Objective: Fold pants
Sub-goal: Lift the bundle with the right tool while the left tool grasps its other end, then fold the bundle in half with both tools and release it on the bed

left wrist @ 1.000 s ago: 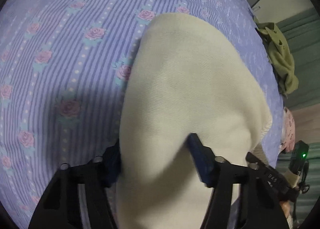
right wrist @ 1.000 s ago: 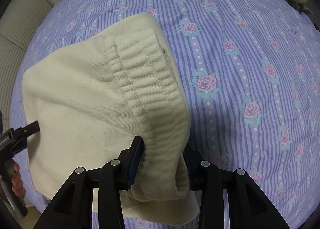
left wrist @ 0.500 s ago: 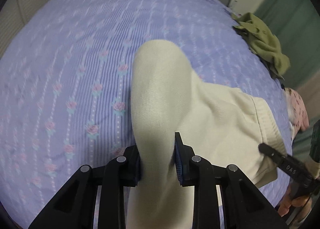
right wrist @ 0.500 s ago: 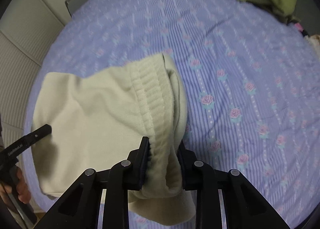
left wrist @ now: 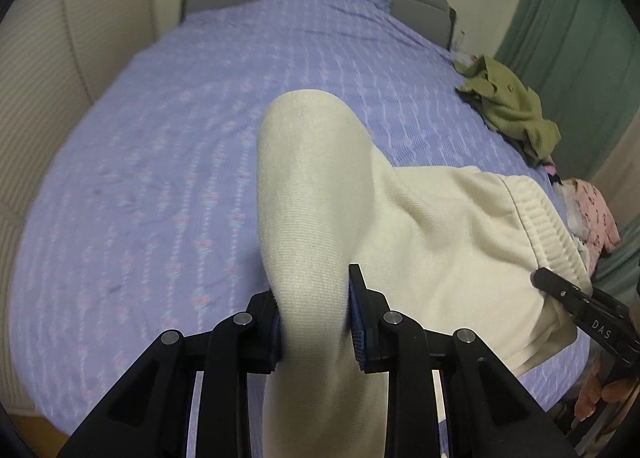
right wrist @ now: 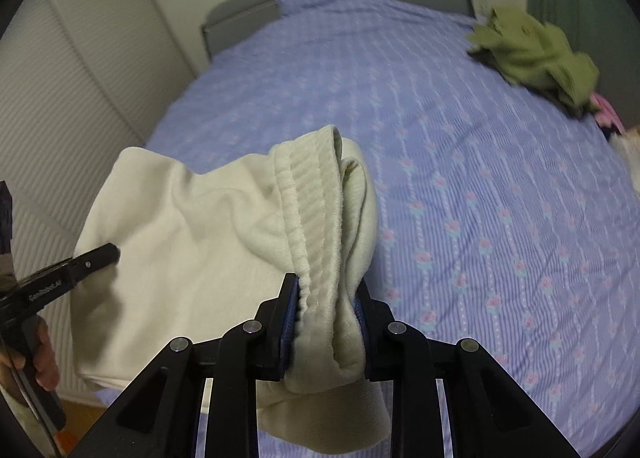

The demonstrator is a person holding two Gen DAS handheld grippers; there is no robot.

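While the cream pants (left wrist: 420, 218) are held above the bed (left wrist: 168, 146), plain cloth clamped in the left tool (left wrist: 314, 310) and the waistband in the right tool (right wrist: 328, 310), a carry seems underway, and flat, even lowering is called for next

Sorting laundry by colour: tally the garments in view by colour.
Cream: 1, the pants held by left gripper and right gripper
Olive green: 1, crumpled garment
Pink patterned: 1, garment
Total: 3
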